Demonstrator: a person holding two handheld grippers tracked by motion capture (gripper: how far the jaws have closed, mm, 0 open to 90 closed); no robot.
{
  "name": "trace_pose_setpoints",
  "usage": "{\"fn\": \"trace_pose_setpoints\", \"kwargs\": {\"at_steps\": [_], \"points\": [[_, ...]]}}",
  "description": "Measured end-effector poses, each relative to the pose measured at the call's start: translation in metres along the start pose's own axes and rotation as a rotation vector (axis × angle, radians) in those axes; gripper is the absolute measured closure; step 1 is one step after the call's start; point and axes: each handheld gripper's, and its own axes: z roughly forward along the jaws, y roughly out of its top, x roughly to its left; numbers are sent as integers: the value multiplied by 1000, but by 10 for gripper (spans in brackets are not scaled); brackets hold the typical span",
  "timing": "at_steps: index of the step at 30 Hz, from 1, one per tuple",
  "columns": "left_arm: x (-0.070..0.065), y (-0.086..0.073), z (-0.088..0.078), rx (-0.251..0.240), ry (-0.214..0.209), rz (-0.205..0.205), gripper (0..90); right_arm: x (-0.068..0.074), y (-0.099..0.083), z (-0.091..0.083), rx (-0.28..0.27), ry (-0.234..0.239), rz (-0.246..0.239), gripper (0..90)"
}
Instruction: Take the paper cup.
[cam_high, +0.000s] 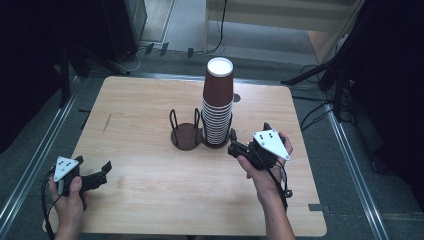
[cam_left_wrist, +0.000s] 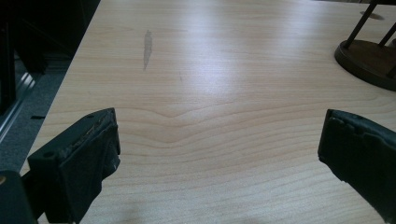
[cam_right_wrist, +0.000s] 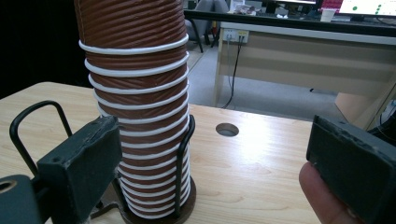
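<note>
Starting on the left: the left tool (cam_high: 95, 175) sits low over the near left part of the wooden counter (cam_high: 150, 200), held in the person's left hand (cam_high: 70, 200). Its jaws are spread wide with nothing between them, and in the left gripper view it's just bare wood grain under them, plus a small grey scuff mark (cam_left_wrist: 147, 46) further out. A cable (cam_high: 45, 210) trails off it toward the counter edge.

Moving to the middle, there's a dark brown double holder (cam_high: 186, 137) with thin black wire loops (cam_high: 173, 120) standing up from it. The left round base is bare. The right base carries the stack of brown paper cups (cam_high: 218, 105), upside down, white rims showing as rings all the way up, and the white bottom of the top cup facing up. The stack stands upright with the wire loops beside its lower part.

Then the right tool (cam_high: 233, 144), in the person's right hand (cam_high: 262, 165), is just to the right of the stack's base, pointing at it. Its jaws are spread open too, not pinching anything. In the right gripper view the cup stack sits just behind the left jaw, not gripped, and a fingertip (cam_right_wrist: 322, 191) pokes in beside the right jaw. Past the stack there's a round cable hole (cam_right_wrist: 227, 129) in the counter.
</note>
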Motion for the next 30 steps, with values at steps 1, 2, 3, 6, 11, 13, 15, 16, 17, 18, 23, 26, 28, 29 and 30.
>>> {"fn": "trace_pose_setpoints", "kwargs": {"at_steps": [1,2,3,6,11,13,15,16,17,18,23,26,28,29,30], "points": [[0,0,0,0,0,0,0,0,0,0,0,0,0,31],[0,0,0,0,0,1,0,1,1,1,2,3,2,31],[0,0,0,-1,0,1,0,1,1,1,2,3,2,31],[0,0,0,0,-1,1,0,2,2,3,1,6,12,31],[0,0,0,0,-2,0,0,5,5,7,0,10,14,28],[0,0,0,0,-2,0,0,7,6,8,-1,16,16,25],[0,0,0,-1,-1,0,0,10,9,10,-7,20,10,23],[0,0,0,0,-1,1,0,10,9,10,-7,20,10,23],[0,0,0,0,-1,1,0,11,10,11,-7,23,15,22],[0,0,0,1,-1,1,0,11,11,12,-10,21,9,22],[0,0,0,1,-1,1,0,16,16,16,-13,28,6,21],[0,0,0,1,-1,1,0,19,20,19,-12,31,6,19],[0,0,0,0,0,1,0,21,21,20,-15,33,4,19],[0,0,0,2,-1,3,0,22,22,21,-15,34,3,19],[0,0,0,2,0,6,0,23,22,22,-15,36,6,19]]}}
